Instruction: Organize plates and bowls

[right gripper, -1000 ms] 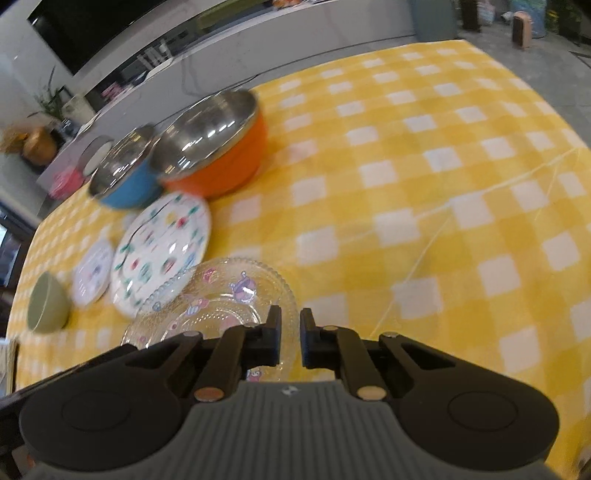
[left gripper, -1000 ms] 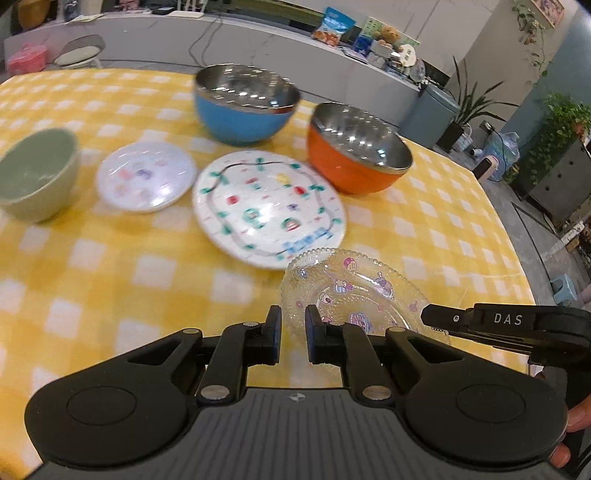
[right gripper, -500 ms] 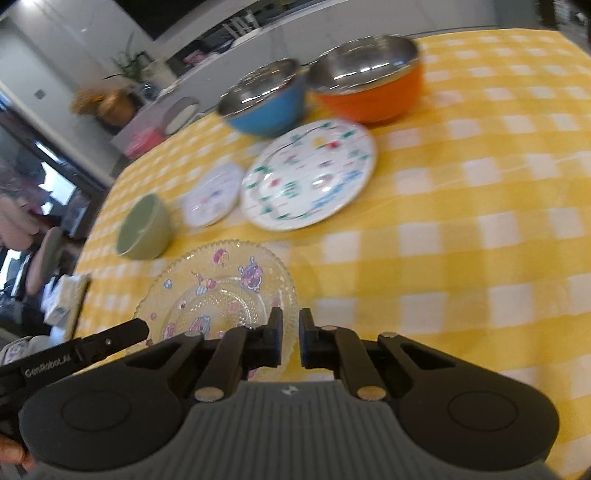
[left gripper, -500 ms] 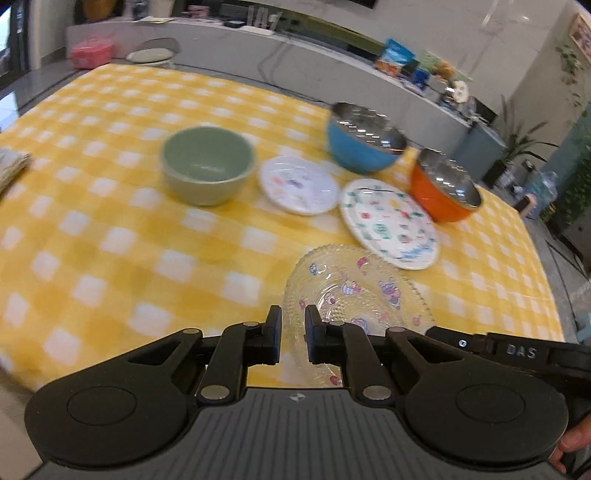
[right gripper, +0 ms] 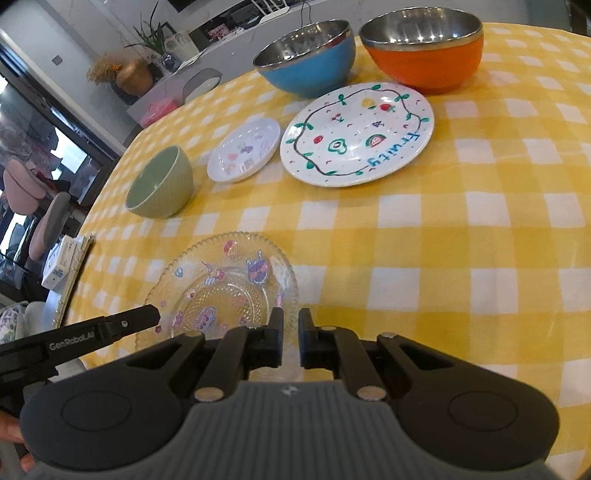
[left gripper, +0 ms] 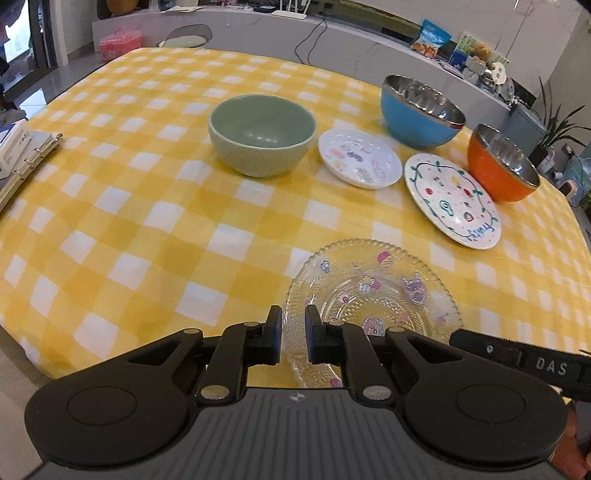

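A clear glass plate (left gripper: 373, 295) with cartoon stickers hangs low over the yellow checked tablecloth (left gripper: 147, 221), near its front edge. My left gripper (left gripper: 293, 321) is shut on the plate's left rim. My right gripper (right gripper: 290, 325) is shut on the right rim of the same plate (right gripper: 221, 288). Each view shows a finger of the other gripper at the plate's far side. Behind stand a green bowl (left gripper: 262, 136), a small white plate (left gripper: 360, 158), a large fruit-patterned plate (left gripper: 452, 201), a blue steel bowl (left gripper: 421, 110) and an orange steel bowl (left gripper: 500, 166).
A ring binder with papers (left gripper: 22, 158) lies at the table's left edge. A chair (right gripper: 48, 221) stands beyond that edge. A grey counter (left gripper: 332, 33) with packets runs behind the table. Bare cloth lies between the glass plate and the green bowl.
Both grippers have carried the glass plate leftward across the table, away from the orange bowl and the fruit plate. The green bowl now sits mid-view. Both grips are unchanged.
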A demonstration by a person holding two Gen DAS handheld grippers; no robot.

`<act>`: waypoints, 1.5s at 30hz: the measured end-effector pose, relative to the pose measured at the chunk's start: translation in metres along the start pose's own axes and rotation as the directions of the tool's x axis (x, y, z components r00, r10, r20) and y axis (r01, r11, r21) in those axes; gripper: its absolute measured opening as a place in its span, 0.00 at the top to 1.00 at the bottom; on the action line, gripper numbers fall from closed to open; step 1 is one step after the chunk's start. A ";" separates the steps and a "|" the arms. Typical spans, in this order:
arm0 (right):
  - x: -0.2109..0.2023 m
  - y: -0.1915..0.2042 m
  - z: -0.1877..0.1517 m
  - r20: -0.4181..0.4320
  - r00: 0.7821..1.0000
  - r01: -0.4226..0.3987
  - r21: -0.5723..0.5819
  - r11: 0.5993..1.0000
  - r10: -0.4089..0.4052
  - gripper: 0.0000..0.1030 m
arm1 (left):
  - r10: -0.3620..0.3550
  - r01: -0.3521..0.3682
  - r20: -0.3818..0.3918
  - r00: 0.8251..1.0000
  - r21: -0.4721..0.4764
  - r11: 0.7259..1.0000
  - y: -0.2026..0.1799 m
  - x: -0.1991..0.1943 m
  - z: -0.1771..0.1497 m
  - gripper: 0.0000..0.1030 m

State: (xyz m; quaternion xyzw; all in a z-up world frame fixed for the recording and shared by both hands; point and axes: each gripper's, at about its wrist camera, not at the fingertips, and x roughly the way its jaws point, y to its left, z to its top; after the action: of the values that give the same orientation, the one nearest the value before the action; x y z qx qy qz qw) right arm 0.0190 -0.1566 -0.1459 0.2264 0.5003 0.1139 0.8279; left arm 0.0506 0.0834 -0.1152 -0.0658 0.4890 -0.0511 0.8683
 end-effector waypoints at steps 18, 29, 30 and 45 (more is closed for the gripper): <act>-0.012 0.008 0.000 0.033 0.999 0.011 -0.077 0.997 -0.008 0.77 | 0.012 -0.012 0.041 0.999 0.020 1.000 -0.016 -0.013 0.012 0.79; -0.040 -0.023 0.027 0.157 0.984 0.077 0.046 0.996 -0.083 0.69 | -0.142 0.112 0.128 0.982 0.221 0.969 -0.082 -0.028 0.063 0.61; -0.042 -0.026 0.030 0.170 0.981 0.079 0.058 0.995 -0.088 0.69 | -0.159 0.128 0.130 0.979 0.222 0.967 -0.085 -0.026 0.066 0.60; -0.036 -0.086 0.068 0.303 0.948 0.007 0.292 0.956 -0.100 0.69 | -0.246 0.239 0.090 0.965 0.080 0.968 -0.082 0.058 0.090 0.53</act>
State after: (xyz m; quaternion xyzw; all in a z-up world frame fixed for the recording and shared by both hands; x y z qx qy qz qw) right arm 0.0590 -0.2645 -0.1333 0.3457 0.3791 -0.0202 0.8581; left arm 0.1553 -0.0006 -0.1048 -0.0980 0.4315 -0.1705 0.8804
